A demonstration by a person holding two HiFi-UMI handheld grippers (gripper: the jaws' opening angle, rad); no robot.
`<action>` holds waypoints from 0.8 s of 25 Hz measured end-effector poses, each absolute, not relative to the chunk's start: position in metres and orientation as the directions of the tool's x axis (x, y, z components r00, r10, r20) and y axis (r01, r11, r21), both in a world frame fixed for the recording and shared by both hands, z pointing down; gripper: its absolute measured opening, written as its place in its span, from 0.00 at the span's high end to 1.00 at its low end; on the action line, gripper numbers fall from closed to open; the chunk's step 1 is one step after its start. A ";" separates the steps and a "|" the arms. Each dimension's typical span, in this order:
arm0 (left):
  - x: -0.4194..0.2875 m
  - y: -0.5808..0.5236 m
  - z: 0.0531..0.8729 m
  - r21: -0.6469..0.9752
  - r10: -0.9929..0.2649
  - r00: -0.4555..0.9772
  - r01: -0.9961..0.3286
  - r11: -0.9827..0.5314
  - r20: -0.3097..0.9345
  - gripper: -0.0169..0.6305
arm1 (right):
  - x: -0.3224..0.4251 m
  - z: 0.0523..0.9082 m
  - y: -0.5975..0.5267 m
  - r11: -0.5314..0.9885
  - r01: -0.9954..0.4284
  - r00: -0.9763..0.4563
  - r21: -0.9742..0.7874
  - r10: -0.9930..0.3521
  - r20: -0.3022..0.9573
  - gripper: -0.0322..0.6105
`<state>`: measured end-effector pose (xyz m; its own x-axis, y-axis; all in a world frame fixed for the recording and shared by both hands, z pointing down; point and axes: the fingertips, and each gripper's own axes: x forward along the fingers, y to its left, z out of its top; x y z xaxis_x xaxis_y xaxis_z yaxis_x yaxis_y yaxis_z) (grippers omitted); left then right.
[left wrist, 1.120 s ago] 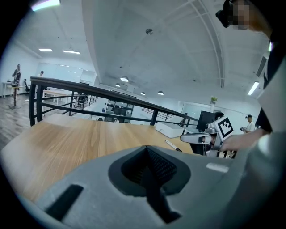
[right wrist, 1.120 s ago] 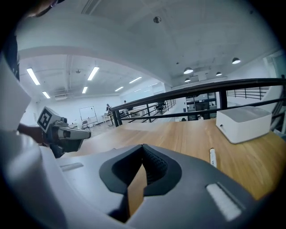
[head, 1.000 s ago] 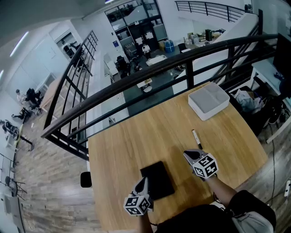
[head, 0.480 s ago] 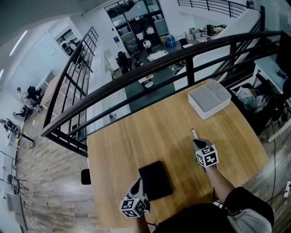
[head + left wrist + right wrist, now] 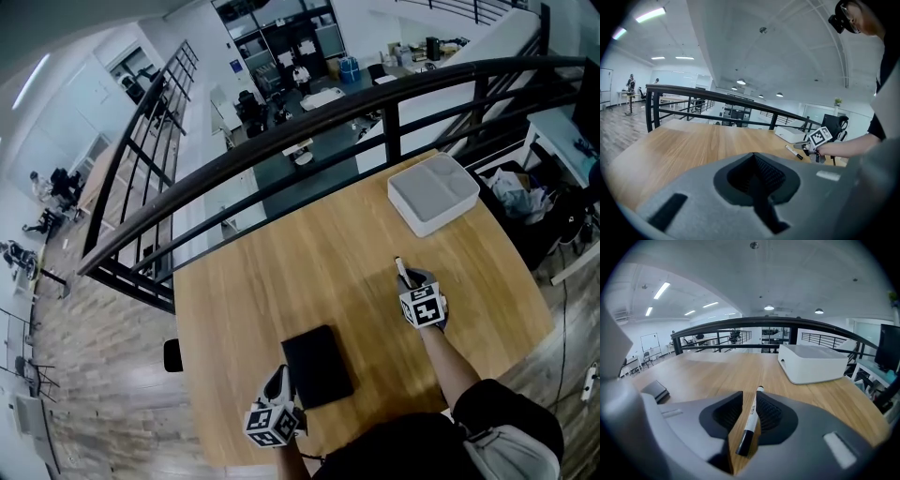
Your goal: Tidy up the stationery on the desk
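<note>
Right gripper view: marker between parted fingers

Right gripper tilted down, forearm stretched over the tabletop. Its fingers have just been opening; the gap is narrow and the marker lies flat inside. Left gripper is closed tight and empty, beside the black notebook.

On the desk, a lidded box is seen beyond the marker; a flat case is set well to its left, nearer the person.
</note>
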<state>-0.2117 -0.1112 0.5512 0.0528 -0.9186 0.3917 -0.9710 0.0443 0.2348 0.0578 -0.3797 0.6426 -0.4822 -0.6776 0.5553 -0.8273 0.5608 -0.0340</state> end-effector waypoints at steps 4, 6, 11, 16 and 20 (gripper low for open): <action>-0.215 -0.115 0.551 0.251 -0.921 0.055 -0.967 0.048 0.385 0.98 | 0.060 0.649 -0.383 0.552 -0.833 -0.458 -0.023 -0.668 0.587 0.79; -0.213 -0.118 0.549 0.267 -0.921 0.063 -0.963 0.045 0.385 0.98 | 0.062 0.655 -0.384 0.548 -0.836 -0.445 -0.016 -0.661 0.604 0.78; -0.214 -0.119 0.551 0.275 -0.919 0.067 -0.960 0.047 0.389 0.98 | 0.064 0.674 -0.382 0.542 -0.840 -0.416 -0.014 -0.628 0.658 0.76; -0.219 -0.118 0.548 0.300 -0.925 0.054 -0.952 0.067 0.377 0.98 | 0.061 0.685 -0.382 0.550 -0.835 -0.390 0.006 -0.599 0.699 0.74; -0.222 -0.114 0.553 0.295 -0.922 0.049 -0.953 0.071 0.383 0.98 | 0.058 0.684 -0.381 0.567 -0.824 -0.390 0.019 -0.591 0.706 0.77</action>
<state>-0.2219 -0.1139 0.5531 0.0492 -0.9224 0.3830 -0.9530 0.0715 0.2945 0.0582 -0.3808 0.6841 -0.3903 -0.5905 0.7064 -0.8236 0.5668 0.0187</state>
